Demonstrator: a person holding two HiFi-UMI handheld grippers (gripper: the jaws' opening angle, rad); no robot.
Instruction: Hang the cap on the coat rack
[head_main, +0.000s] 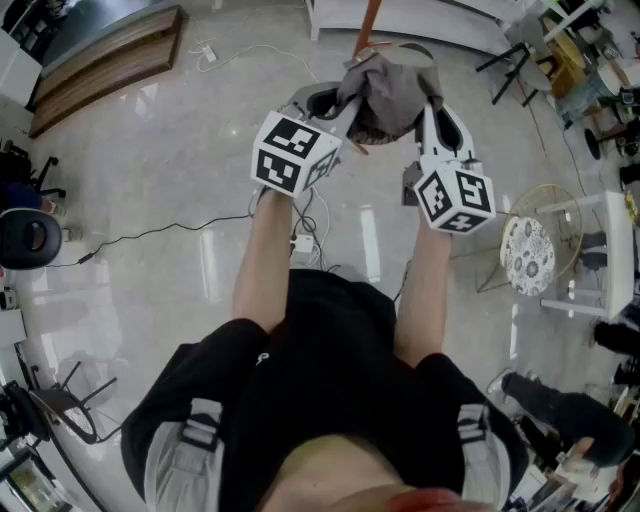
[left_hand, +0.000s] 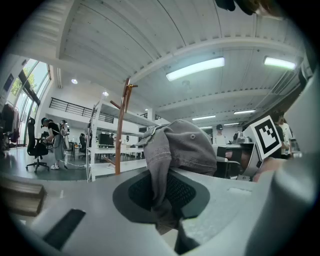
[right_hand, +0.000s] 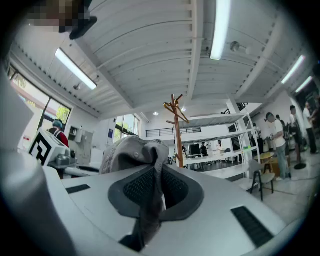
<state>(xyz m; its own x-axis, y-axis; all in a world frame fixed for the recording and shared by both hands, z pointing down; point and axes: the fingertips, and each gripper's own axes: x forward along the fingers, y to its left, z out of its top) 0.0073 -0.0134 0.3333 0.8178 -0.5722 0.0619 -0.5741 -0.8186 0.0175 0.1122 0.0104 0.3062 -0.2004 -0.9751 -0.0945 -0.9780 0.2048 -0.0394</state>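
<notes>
A: Well, head view: left gripper (head_main: 325, 105) and right gripper (head_main: 442, 120) hold the cap (head_main: 390, 95) up between them, near the rack (head_main: 367, 25); its hooks are cut off.
B: Left gripper view?
A: Jaws almost closed, pinching cap cloth.
B: Right gripper view?
A: Same, on a thin fold. I think it may slip out and fall if one gripper pulls sideways.

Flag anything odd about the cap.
The cap is crumpled: the left gripper and right gripper each pinch a fold of its fabric, so it sits bunched between them. Nothing else stands out.
</notes>
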